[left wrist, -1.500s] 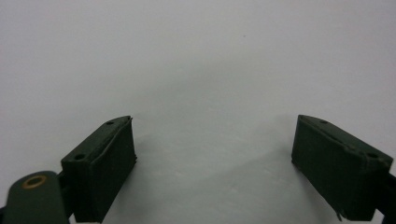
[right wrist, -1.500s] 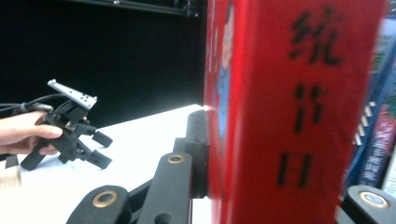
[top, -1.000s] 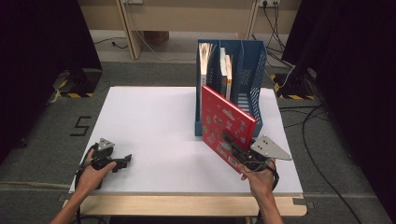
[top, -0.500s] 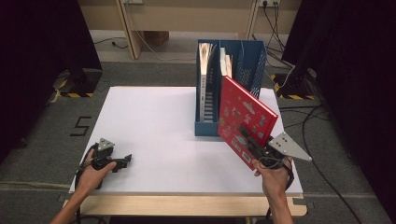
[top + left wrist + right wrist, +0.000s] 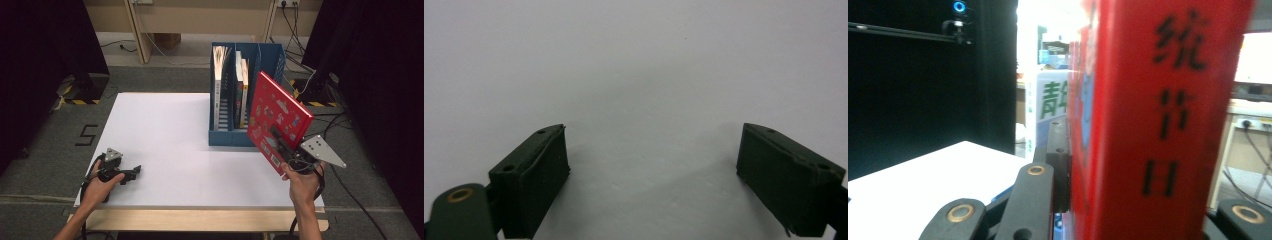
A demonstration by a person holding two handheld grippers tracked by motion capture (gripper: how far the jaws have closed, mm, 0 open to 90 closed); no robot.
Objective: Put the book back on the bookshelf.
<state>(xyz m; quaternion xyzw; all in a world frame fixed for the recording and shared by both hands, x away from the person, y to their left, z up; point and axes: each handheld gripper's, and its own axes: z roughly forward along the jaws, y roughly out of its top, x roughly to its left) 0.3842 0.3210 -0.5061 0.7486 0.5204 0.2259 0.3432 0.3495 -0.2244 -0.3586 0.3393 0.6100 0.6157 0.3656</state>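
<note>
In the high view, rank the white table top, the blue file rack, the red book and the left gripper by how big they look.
1. White table top
2. Blue file rack
3. Red book, raised nearer the camera, so close to the rack and unsure
4. Left gripper

1. The red book (image 5: 277, 120) is a thin hardback with a bright red cover printed with small coloured pictures
2. Its red spine (image 5: 1168, 115) carries black Chinese characters
3. It is closed and off the tabletop, held in the air by its lower corner
4. It stands on edge and tilts, its cover facing left and up
5. It hangs just right of the blue file rack (image 5: 227, 137) at the tabletop's right side
</note>
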